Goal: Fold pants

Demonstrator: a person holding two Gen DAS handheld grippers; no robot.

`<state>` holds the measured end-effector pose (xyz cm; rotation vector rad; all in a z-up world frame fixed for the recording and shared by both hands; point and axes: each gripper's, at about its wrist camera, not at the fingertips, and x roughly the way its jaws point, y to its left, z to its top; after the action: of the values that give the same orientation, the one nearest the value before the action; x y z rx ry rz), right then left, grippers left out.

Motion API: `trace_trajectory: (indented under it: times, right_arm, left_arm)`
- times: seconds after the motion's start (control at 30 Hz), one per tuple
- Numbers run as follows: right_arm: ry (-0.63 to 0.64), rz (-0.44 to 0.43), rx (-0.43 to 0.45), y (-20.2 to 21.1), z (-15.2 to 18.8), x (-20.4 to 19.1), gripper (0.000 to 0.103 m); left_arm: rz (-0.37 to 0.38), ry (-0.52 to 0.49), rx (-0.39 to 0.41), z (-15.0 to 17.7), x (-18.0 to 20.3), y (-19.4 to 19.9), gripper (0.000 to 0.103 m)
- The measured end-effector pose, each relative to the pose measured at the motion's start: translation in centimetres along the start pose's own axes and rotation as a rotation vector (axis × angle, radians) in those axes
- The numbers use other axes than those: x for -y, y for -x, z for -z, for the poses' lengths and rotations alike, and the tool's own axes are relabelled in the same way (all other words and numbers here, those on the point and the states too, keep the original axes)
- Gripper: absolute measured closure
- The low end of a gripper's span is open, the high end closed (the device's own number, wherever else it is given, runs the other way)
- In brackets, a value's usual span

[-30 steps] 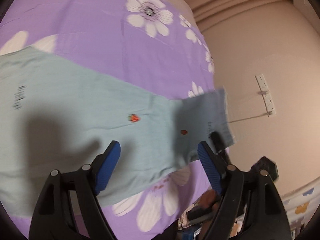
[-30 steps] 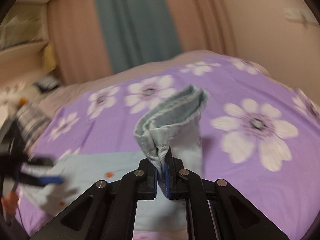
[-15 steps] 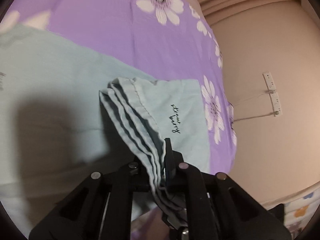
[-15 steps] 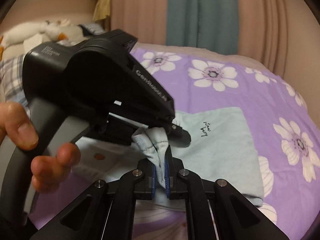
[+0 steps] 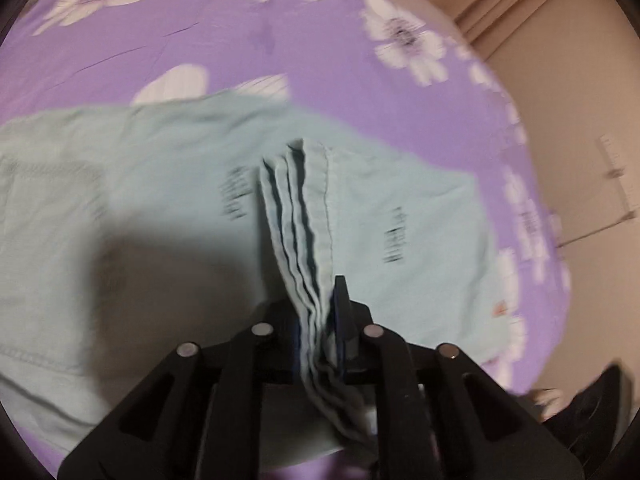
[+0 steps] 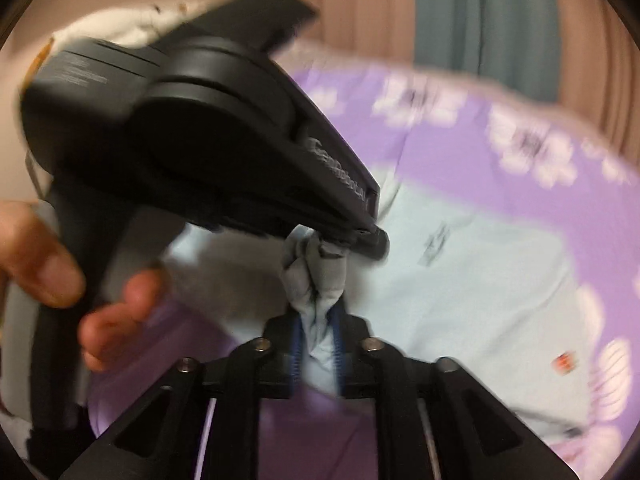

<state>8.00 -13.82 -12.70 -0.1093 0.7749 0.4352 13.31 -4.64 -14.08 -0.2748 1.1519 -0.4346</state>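
Pale blue pants lie spread on a purple flowered bedspread. My left gripper is shut on a bunched stack of the pants' hem layers, held above the flat cloth. My right gripper is shut on the same gathered edge of the pants. The left gripper's black body fills the upper left of the right wrist view, its tip touching the bunch, with the person's fingers on its handle. The flat pants lie to the right.
A beige wall with a power strip and cord borders the bed on the right. Beige and teal curtains hang behind the bed. A white plush shows at the far left, partly hidden.
The left gripper closed on the hem beside the right one a second ago. Since half a second ago both grippers carried the bunched edge over the spread pants; the view is motion-blurred.
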Motion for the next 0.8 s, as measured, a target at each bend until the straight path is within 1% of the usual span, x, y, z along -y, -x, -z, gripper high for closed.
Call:
trace_trajectory:
  times: [0.03, 0.07, 0.1, 0.13, 0.17, 0.2, 0.27, 0.33, 0.4, 0.43, 0.47, 0.5, 0.53, 0.57, 0.63, 0.67, 0.7, 0.73, 0.8]
  right_arm:
    - [-0.033, -0.019, -0.027, -0.4, 0.3, 0.6, 0.083]
    - [-0.057, -0.040, -0.027, -0.2, 0.4, 1.1, 0.082]
    - [-0.080, -0.068, -0.024, 0.3, 0.4, 1.7, 0.080]
    - [-0.095, -0.089, -0.022, 0.8, 0.3, 2.2, 0.075]
    - [-0.115, -0.109, -0.013, 1.6, 0.2, 3.1, 0.070]
    - [-0.137, -0.128, 0.006, 2.7, 0.1, 4.1, 0.069]
    - [-0.183, -0.144, 0.042, 4.5, -0.1, 6.3, 0.068]
    - [-0.248, -0.127, 0.065, 5.9, -0.2, 8.9, 0.068]
    - [-0.283, -0.062, 0.067, 6.3, -0.1, 10.8, 0.068]
    - [-0.303, -0.008, 0.054, 6.4, 0.2, 11.9, 0.069]
    - [-0.316, 0.021, 0.037, 6.2, 0.3, 12.5, 0.069]
    - [-0.327, 0.038, 0.021, 5.9, 0.3, 12.3, 0.069]
    - [-0.340, 0.047, 0.010, 5.6, 0.6, 12.3, 0.069]
    - [-0.347, 0.052, 0.000, 5.3, 1.1, 12.3, 0.070]
    - [-0.343, 0.066, -0.052, 3.7, 1.2, 12.2, 0.072]
    - [-0.339, 0.076, -0.082, 3.0, 1.4, 12.1, 0.073]
    - [-0.330, 0.085, -0.116, 2.5, 1.4, 12.0, 0.074]
    - [-0.306, 0.098, -0.133, 2.1, 1.3, 11.8, 0.074]
    - [-0.241, 0.114, -0.143, 2.9, 0.8, 10.4, 0.074]
  left_arm:
    - [0.007, 0.003, 0.011, 0.2, -0.5, 0.4, 0.084]
    - [-0.001, 0.005, 0.025, 0.3, -0.8, 0.8, 0.073]
    - [-0.015, 0.004, 0.041, 0.3, -1.1, 1.3, 0.066]
    - [-0.032, 0.008, 0.063, 0.3, -1.4, 2.0, 0.056]
    - [-0.040, 0.015, 0.079, 0.4, -1.7, 2.7, 0.054]
    - [-0.037, 0.024, 0.093, 0.3, -2.1, 3.3, 0.054]
    - [-0.019, 0.037, 0.118, 0.0, -2.2, 4.5, 0.056]
    - [0.035, 0.021, 0.134, -0.3, -1.1, 5.3, 0.057]
    - [0.085, -0.020, 0.129, -0.3, 0.7, 5.3, 0.064]
    - [0.112, -0.040, 0.119, -0.2, 1.6, 5.1, 0.074]
    - [0.128, -0.051, 0.106, -0.1, 2.2, 4.8, 0.080]
    - [0.138, -0.070, 0.073, 0.1, 3.1, 3.7, 0.083]
    - [0.132, -0.083, 0.056, 0.4, 3.6, 3.0, 0.090]
    - [0.118, -0.093, 0.042, 0.7, 3.7, 2.4, 0.092]
    - [0.045, -0.090, -0.007, 1.4, 3.5, 0.5, 0.092]
    - [0.010, -0.080, -0.018, 1.8, 2.9, -0.1, 0.097]
    - [-0.008, -0.076, -0.009, 2.1, 2.3, 0.0, 0.101]
    - [-0.029, -0.073, 0.014, 2.4, 1.5, 0.4, 0.101]
    - [-0.051, -0.077, 0.041, 2.7, 0.8, 1.2, 0.101]
